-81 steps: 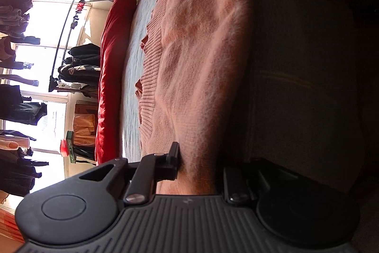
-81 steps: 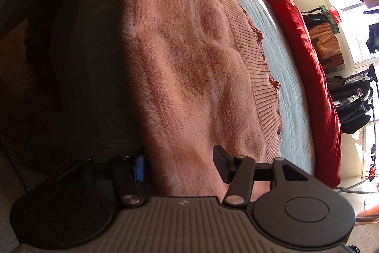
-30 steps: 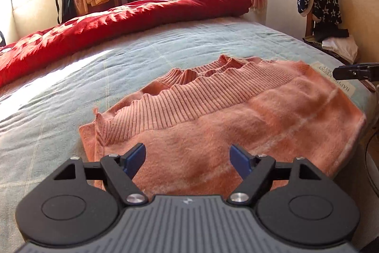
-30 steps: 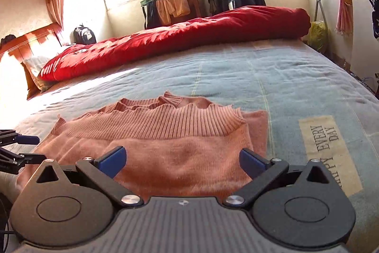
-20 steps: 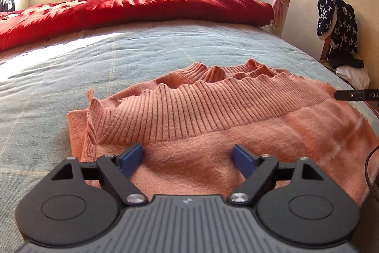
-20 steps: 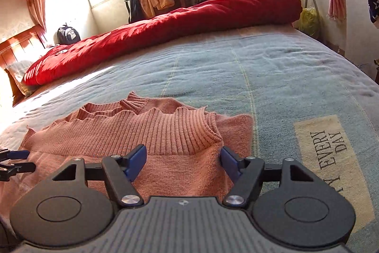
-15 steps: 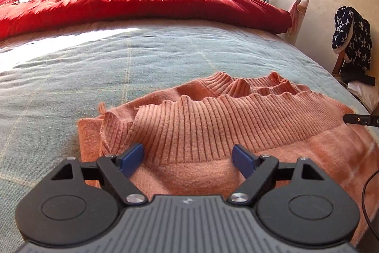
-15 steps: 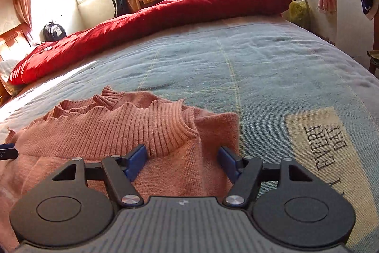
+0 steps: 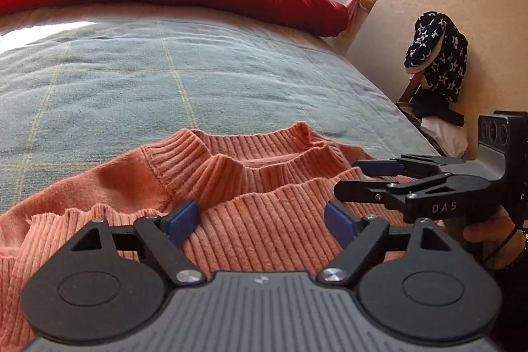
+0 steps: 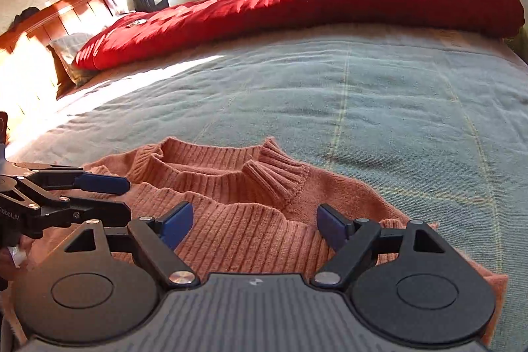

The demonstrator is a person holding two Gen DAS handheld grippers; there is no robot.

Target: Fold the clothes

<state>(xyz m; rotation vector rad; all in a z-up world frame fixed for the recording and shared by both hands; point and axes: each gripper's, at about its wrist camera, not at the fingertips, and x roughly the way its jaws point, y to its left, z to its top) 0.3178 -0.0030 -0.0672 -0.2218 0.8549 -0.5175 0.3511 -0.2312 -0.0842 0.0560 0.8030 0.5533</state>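
While you look along both sets of fingers, the scene reads so:
Sweater: your salmon-pink knitted sweater [image 9: 264, 220] lies folded on the grey-blue blanket [image 9: 165, 71], its ribbed hem under both pairs of fingers and the ribbed collar just beyond them.
Left gripper: your left gripper [image 9: 262, 220] has its fingers spread wide over the ribbed hem, blue pads apart and gripping nothing.
Right gripper: your right gripper [image 10: 254, 225] has its jaws opening; sweater ribbing lies between the blue pads, but they do not press on it.
Neighbours: each gripper appears at the other's side, just beside its fingers.
Beyond the fingers: a red duvet [image 10: 297, 2] lies rolled along the far edge of the bed.
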